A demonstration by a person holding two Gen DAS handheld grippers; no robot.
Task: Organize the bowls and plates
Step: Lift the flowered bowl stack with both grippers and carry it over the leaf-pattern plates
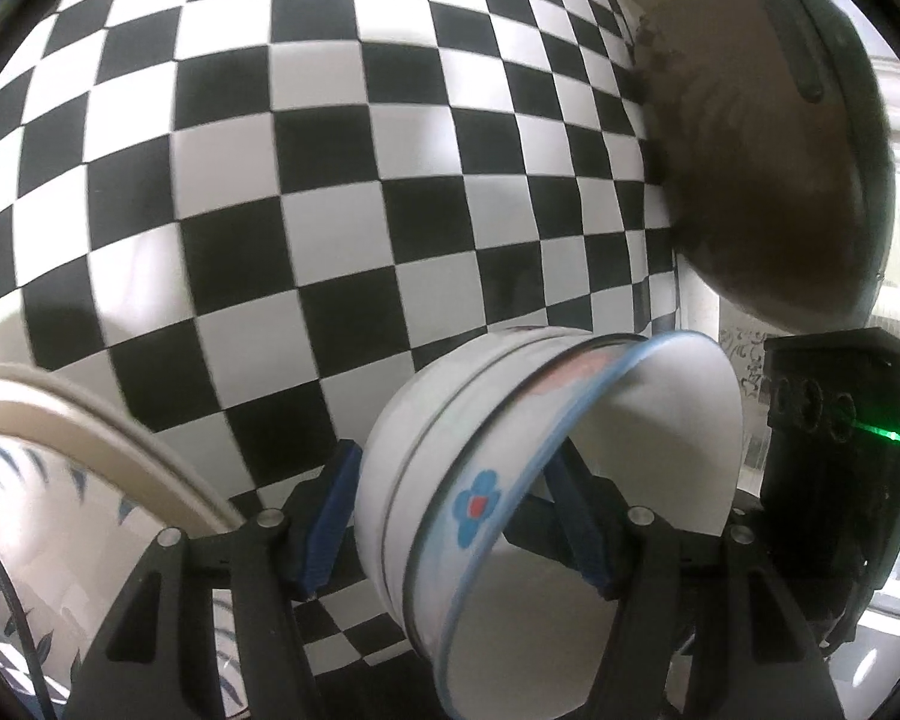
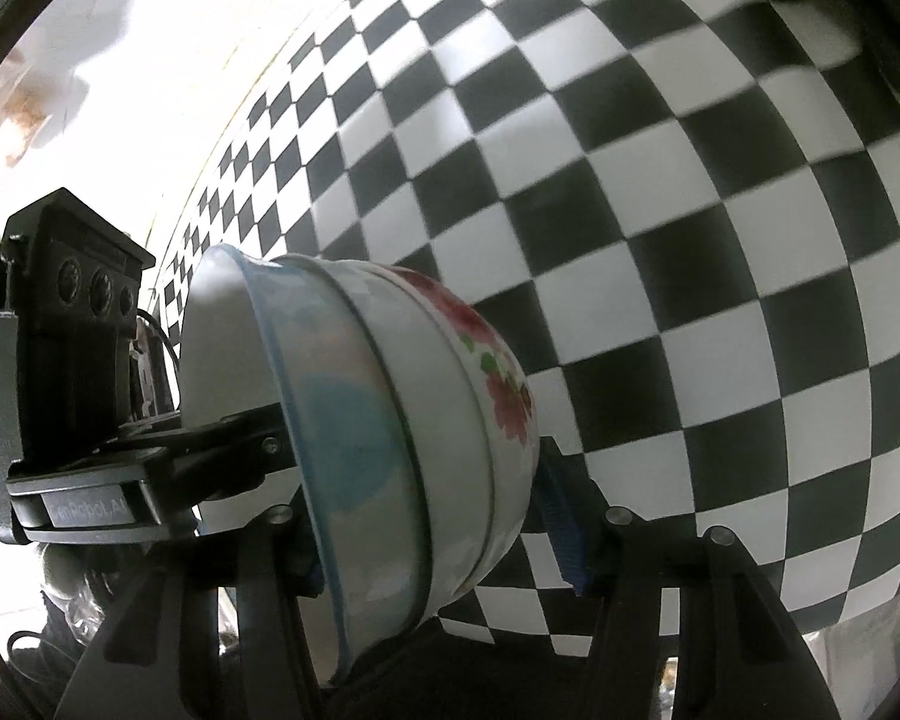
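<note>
Two nested bowls, tipped on their side, sit up off the checked cloth [image 1: 330,180], with both tools on them. The blue-rimmed bowl [image 1: 474,504] is in the red-flower bowl [image 2: 504,396].

My left gripper [image 1: 453,522] is clamped on the stack. One pad is inside the blue-rimmed bowl and the other is against the outside of the stack, near the base.

My right gripper [image 2: 438,540] straddles the same stack from the other side. Its near pad is hidden behind the rim. The far pad sits right at the red-flower bowl's wall, so I can't tell if it's actually pressing.

The bowl mouth faces away from my right tool, toward the body of my left one. A leaf-pattern plate [image 1: 60,510] sits just outside my left gripper's left finger, apart from the stack.

Handling, my guess:
- The bowls are glazed ceramic: stiff, fairly heavy as a pair, and they'd chip or break if dropped.
- The glaze is slick and the walls are curved, so the pads could skate.
- Nested bowls can also slide out of each other while they're tilted like this.

The best hold is across the wall at the rim, one pad in and one out, pinching both layers together. The two tools should sit on opposite sides. I'd level the stack before setting it down.
</note>
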